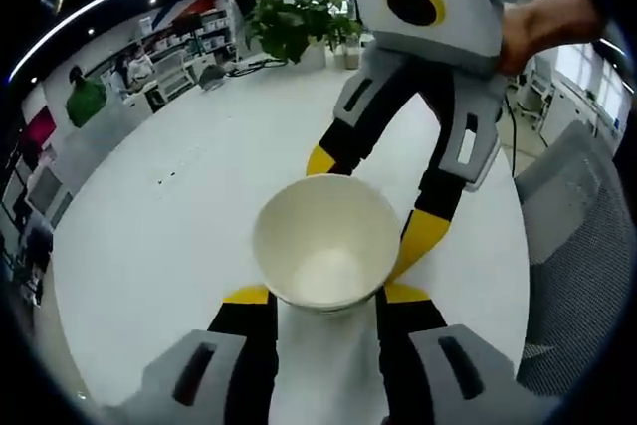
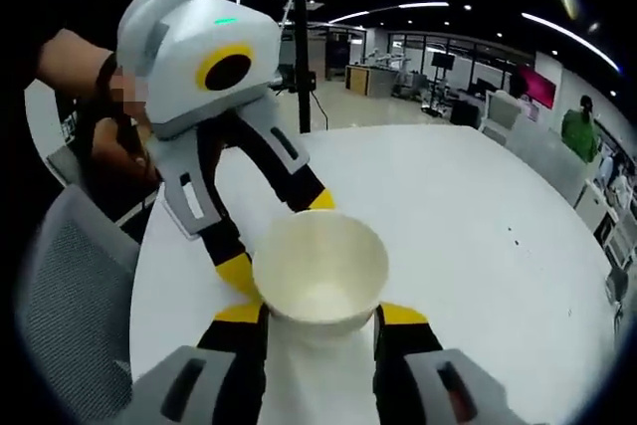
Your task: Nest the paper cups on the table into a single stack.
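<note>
cup on table, apparently between claws

Grey grippers (yellow-tipped black fingers)

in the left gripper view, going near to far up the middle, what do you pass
left gripper fingers → paper cup → right gripper reaching in from beyond → bare white table → potted plant at the far edge

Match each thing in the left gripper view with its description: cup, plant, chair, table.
Things:
1. cup
2. plant
3. chair
4. table

Descriptions:
A. grey, beside the table's edge
B. broad white surface that bears the plant
C. open side up, between the jaws
D. green leaves, at the far edge

Pairs: 1-C, 2-D, 3-A, 4-B
</note>
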Tool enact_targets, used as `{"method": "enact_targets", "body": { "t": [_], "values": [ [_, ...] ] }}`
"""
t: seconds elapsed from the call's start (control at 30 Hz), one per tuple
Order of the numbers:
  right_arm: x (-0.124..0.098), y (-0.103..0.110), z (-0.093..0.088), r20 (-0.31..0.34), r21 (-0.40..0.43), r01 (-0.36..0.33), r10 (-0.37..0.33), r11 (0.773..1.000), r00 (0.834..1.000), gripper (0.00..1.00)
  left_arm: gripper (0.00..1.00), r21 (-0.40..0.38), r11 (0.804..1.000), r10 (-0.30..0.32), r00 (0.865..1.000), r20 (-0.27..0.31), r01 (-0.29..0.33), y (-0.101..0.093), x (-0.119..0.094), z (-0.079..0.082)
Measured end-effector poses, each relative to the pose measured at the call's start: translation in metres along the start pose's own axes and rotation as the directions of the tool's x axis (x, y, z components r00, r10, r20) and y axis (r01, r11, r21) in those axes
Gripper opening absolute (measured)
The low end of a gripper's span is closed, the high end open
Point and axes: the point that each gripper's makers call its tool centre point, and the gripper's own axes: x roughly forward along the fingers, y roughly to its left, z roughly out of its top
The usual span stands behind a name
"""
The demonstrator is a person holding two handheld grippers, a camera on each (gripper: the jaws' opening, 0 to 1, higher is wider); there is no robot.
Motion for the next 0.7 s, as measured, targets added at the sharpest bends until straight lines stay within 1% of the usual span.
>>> {"method": "enact_targets", "body": {
  "t": [0.03,0.1,0.2,0.27,0.33,0.4,0.43,0.47,0.5,0.53,0.57,0.6,0.63,0.7],
  "values": [
    [0.003,-0.002,-0.001,-0.004,0.007,-0.003,0.003,1.0,1.0,0.41,0.37,-0.002,1.0,-0.002,1.0,-0.005,0.002,-0.001,0.0,0.0],
    [0.003,0.001,-0.002,-0.007,0.015,-0.006,0.006,1.0,1.0,0.41,0.37,0.0,1.0,-0.001,1.0,-0.011,0.001,-0.002,0.001,-0.001],
    [0.003,-0.003,-0.006,-0.007,0.031,-0.001,0.002,1.0,1.0,0.42,0.38,0.005,1.0,-0.001,1.0,-0.014,0.001,-0.002,0.0,-0.003],
    [0.004,-0.009,-0.009,-0.012,0.017,0.036,-0.036,0.999,0.999,0.46,0.41,0.006,1.0,-0.003,1.0,-0.015,0.003,-0.005,-0.001,-0.004],
    [0.002,-0.011,-0.008,-0.003,0.063,0.056,-0.055,0.996,0.998,0.5,0.47,0.04,0.999,0.01,0.999,-0.043,-0.008,-0.002,0.001,-0.012],
    [0.001,-0.013,-0.007,0.008,0.08,0.077,-0.078,0.994,0.997,0.51,0.51,0.031,0.999,0.011,0.999,-0.05,-0.01,-0.003,0.0,-0.016],
    [-0.005,-0.012,-0.006,0.018,0.089,0.107,-0.109,0.99,0.994,0.52,0.51,0.008,1.0,0.02,0.999,-0.047,-0.02,-0.004,-0.004,-0.02],
    [-0.006,-0.012,-0.007,0.022,0.103,0.121,-0.124,0.987,0.992,0.52,0.52,-0.023,0.999,0.028,0.999,-0.039,-0.029,-0.006,-0.007,-0.022],
    [-0.005,-0.012,-0.009,0.02,0.106,0.137,-0.14,0.985,0.99,0.53,0.52,-0.075,0.996,0.037,0.999,-0.02,-0.039,-0.005,-0.011,-0.024],
    [-0.008,-0.011,-0.012,0.017,0.111,0.15,-0.153,0.982,0.988,0.54,0.52,-0.108,0.993,0.047,0.999,-0.008,-0.047,-0.004,-0.014,-0.025],
    [-0.011,-0.007,-0.016,0.018,0.128,0.158,-0.161,0.979,0.987,0.55,0.52,-0.161,0.985,0.068,0.998,0.007,-0.066,-0.002,-0.018,-0.026],
    [-0.013,-0.006,-0.018,0.021,0.147,0.16,-0.164,0.976,0.986,0.56,0.53,-0.191,0.979,0.08,0.997,0.02,-0.074,-0.002,-0.02,-0.027],
    [-0.015,-0.004,-0.022,0.022,0.159,0.17,-0.176,0.973,0.984,0.56,0.54,-0.235,0.968,0.094,0.995,0.036,-0.083,-0.002,-0.025,-0.029],
    [-0.02,0.0,-0.026,0.019,0.174,0.19,-0.196,0.966,0.98,0.59,0.54,-0.276,0.955,0.127,0.99,0.055,-0.107,-0.004,-0.034,-0.031]
  ]
}}
